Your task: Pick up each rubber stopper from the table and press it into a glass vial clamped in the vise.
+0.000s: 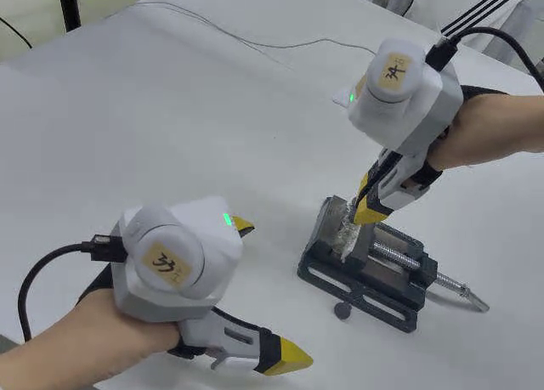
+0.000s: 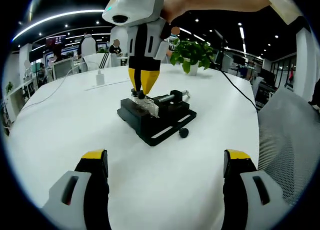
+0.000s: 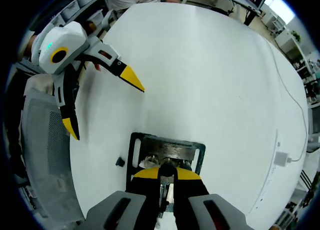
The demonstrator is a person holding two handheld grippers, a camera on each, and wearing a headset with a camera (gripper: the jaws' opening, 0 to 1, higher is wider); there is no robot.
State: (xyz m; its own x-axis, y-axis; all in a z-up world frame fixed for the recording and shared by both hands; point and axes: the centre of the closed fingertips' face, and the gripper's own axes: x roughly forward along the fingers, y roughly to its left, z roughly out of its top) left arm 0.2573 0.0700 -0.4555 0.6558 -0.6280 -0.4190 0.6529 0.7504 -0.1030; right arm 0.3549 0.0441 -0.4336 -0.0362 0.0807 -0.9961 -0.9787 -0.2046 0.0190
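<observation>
A black bench vise (image 1: 374, 275) (image 2: 165, 121) (image 3: 150, 142) stands on the white table with a glass vial (image 1: 347, 234) (image 2: 148, 103) clamped upright in it. My right gripper (image 1: 367, 210) (image 2: 142, 83) (image 3: 167, 174) points down onto the vial's mouth, shut on a dark rubber stopper (image 3: 167, 168). One loose black stopper (image 1: 342, 310) (image 2: 184, 133) (image 3: 120, 162) lies on the table just beside the vise base. My left gripper (image 1: 265, 292) (image 2: 165, 157) (image 3: 102, 103) hovers open, empty, a short way in front of the vise.
A white charger block (image 2: 100, 78) (image 3: 282, 159) with a thin cable (image 1: 255, 42) lies on the far side of the table. A potted plant (image 2: 192, 52) stands beyond the vise. A grey mesh chair (image 2: 287, 140) sits at the table's edge.
</observation>
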